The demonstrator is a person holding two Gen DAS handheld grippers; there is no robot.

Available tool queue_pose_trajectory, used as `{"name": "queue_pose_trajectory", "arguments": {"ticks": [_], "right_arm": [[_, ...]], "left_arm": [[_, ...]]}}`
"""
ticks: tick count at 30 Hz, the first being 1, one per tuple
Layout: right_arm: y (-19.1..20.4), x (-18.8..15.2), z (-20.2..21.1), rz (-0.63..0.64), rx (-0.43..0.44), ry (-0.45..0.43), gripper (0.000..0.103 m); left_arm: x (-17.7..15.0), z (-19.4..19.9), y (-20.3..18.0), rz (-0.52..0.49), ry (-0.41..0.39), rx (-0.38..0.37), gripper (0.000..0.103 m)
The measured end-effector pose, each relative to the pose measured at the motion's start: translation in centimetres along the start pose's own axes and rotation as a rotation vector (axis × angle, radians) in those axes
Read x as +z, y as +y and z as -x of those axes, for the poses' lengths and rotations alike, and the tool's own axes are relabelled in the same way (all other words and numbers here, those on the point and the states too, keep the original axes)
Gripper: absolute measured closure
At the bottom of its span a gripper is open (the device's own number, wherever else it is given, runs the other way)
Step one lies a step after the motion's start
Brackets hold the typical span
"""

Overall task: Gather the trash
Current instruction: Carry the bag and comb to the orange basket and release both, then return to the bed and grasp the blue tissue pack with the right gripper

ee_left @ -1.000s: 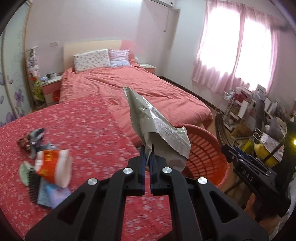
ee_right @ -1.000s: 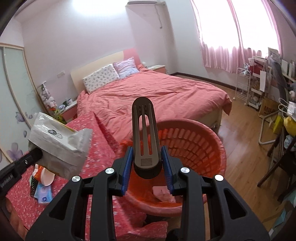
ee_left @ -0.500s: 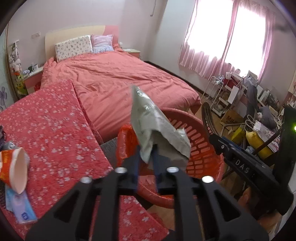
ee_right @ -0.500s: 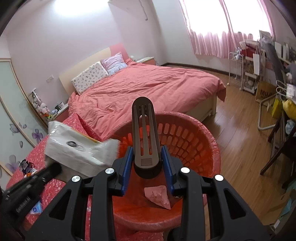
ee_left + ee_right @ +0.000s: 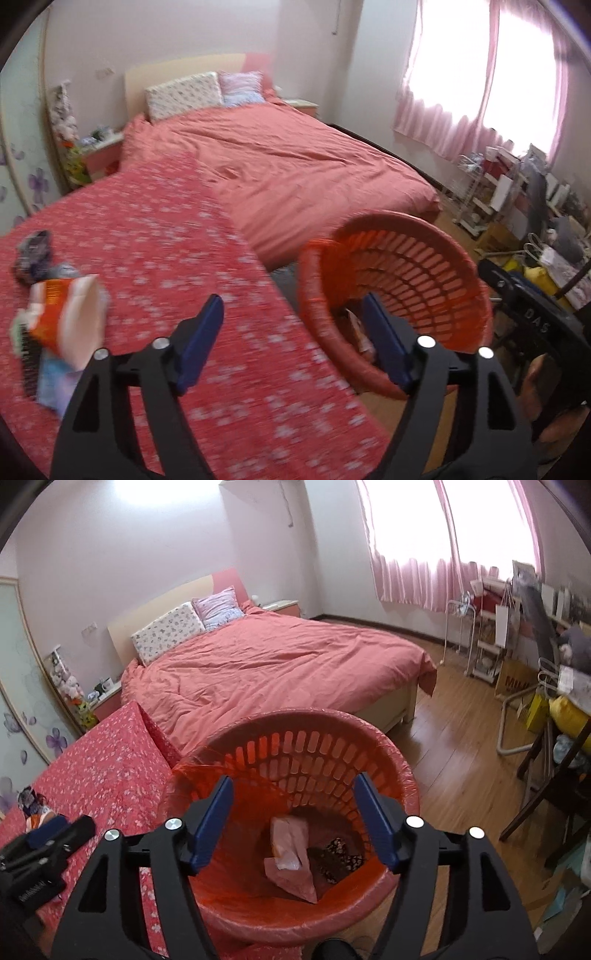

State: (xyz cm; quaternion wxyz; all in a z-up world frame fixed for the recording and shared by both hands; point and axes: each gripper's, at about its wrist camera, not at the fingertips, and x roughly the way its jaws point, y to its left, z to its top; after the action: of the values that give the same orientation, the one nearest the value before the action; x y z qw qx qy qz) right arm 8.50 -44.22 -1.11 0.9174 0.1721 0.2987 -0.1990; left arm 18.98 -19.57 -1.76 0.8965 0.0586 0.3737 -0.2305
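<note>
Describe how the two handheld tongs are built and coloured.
Both are alike: the left tongs and right tongs have matte black, cut-out plastic arms, silver round bolt heads at the joints, and flat blue pads lining each finger. The right one's side shows white "DAS" lettering.

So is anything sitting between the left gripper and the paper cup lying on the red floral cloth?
Nothing visible. The left gripper, jaws opening with nothing between them, hangs over the floral cloth. The paper cup lies on its side to the left in the trash pile, with only bare cloth between. That view is blurred, so small items could escape notice.
</note>
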Motion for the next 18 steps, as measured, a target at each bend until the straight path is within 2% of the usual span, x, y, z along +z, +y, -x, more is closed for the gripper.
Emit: {"name": "queue_pose_trajectory", "arguments": {"ticks": [4,9,18], "right_arm": [[1.8,-0.5,1.2,0.046,0.015,-0.001,0.032],[4.5,-1.4,2.0,0.094,0.076,0.017,0.032],[12.6,-4.4,3.5,0.227,0.219,0.065,0.032]], "left_arm": [[-0.9,2.7,2.1,0.001,-0.048,0.078,0.015],[-3.0,5.8,6.9,0.068,-0.062,0.145,0.007],[-7.4,10.7,17.4,0.226,-0.063,0.372,0.004]]}}
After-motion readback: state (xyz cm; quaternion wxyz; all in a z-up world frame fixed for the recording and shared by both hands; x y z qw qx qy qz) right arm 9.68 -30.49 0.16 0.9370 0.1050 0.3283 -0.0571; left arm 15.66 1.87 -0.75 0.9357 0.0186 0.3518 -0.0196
